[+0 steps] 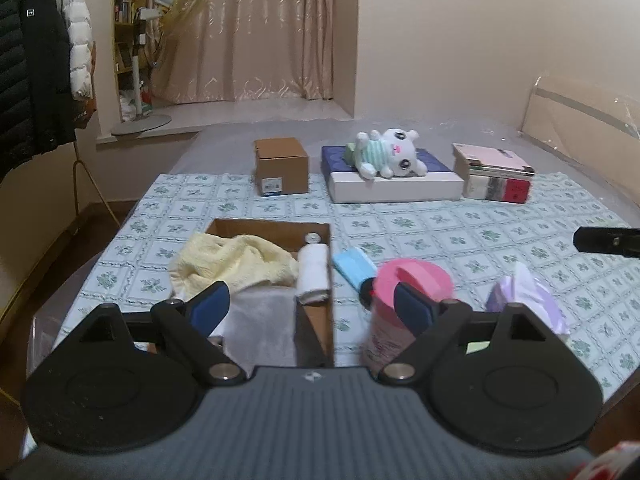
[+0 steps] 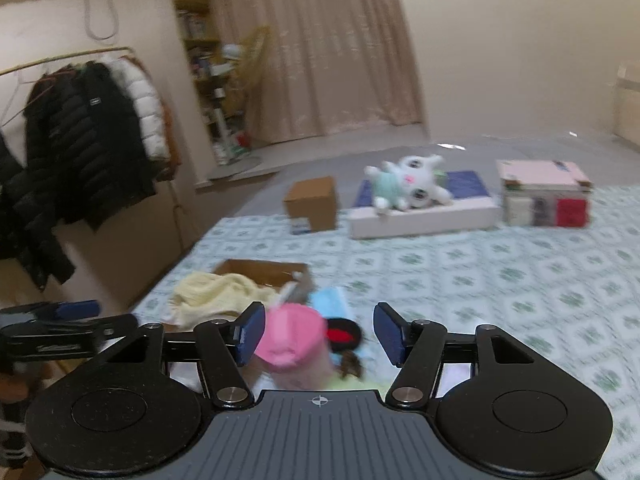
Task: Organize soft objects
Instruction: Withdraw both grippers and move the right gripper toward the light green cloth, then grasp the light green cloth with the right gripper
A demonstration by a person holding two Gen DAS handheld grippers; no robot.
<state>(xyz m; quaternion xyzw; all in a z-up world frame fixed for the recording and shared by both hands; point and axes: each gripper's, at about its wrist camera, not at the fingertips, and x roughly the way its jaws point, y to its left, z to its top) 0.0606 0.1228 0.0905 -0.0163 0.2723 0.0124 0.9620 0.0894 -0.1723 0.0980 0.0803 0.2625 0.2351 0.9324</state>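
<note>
An open cardboard box (image 1: 316, 236) lies on the patterned bedspread and holds a pale yellow towel (image 1: 232, 264), a grey cloth (image 1: 260, 328) and a rolled white cloth (image 1: 314, 276). My left gripper (image 1: 312, 308) is open and empty above the box's near end. A pink-lidded bottle (image 1: 412, 280) stands right of the box, with a blue face mask (image 1: 354, 266) behind it and a purple tissue pack (image 1: 524, 296) further right. A white plush toy (image 1: 388, 152) lies on a flat white box at the back. My right gripper (image 2: 320, 334) is open and empty, with the pink bottle (image 2: 292, 344) between its fingers.
A small brown carton (image 1: 282, 166) and a stack of books (image 1: 496, 172) stand at the back of the bed. A rack of coats (image 1: 36, 64) stands at the left, beside the bed's edge. A headboard (image 1: 580, 128) is at the right.
</note>
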